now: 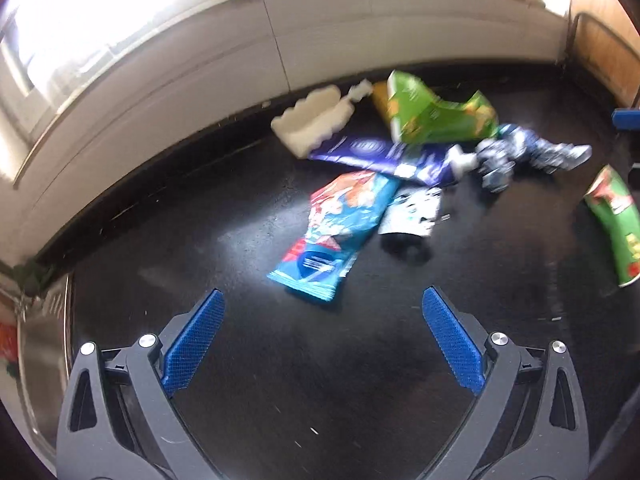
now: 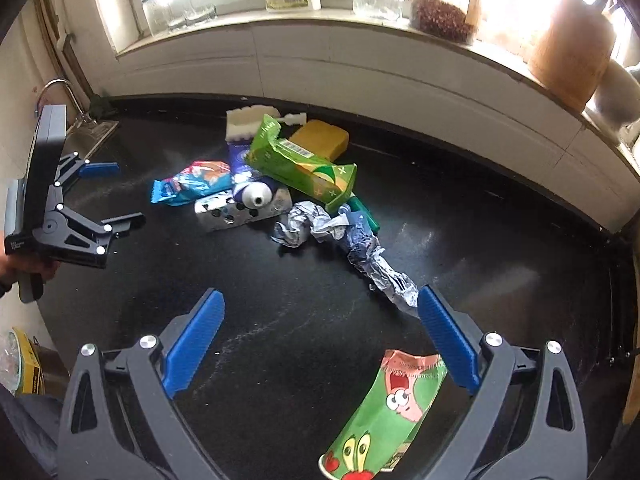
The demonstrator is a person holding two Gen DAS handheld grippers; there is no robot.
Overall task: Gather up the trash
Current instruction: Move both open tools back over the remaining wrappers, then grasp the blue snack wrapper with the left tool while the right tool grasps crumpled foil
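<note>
A pile of trash lies on the black counter [image 1: 240, 340]: a blue-and-orange snack wrapper [image 1: 340, 232], a green carton [image 1: 432, 116], a purple tube [image 1: 384, 156], crumpled foil [image 1: 520, 152], white foam [image 1: 316, 120] and a silver wrapper [image 1: 412, 212]. My left gripper [image 1: 322, 300] is open and empty, just short of the blue wrapper. My right gripper [image 2: 320, 300] is open and empty; a green cartoon paper cup [image 2: 392, 412] lies on its side between its arms, below the fingertips. The crumpled foil [image 2: 360, 248] ends by its right finger. The left gripper [image 2: 112, 192] shows at left.
A white tiled wall and a window sill [image 2: 360, 28] with bottles, jars and a wooden block run behind the counter. A sink with a tap [image 2: 72, 120] is at the counter's left end. A yellow sponge [image 2: 320, 138] lies behind the green carton [image 2: 304, 164].
</note>
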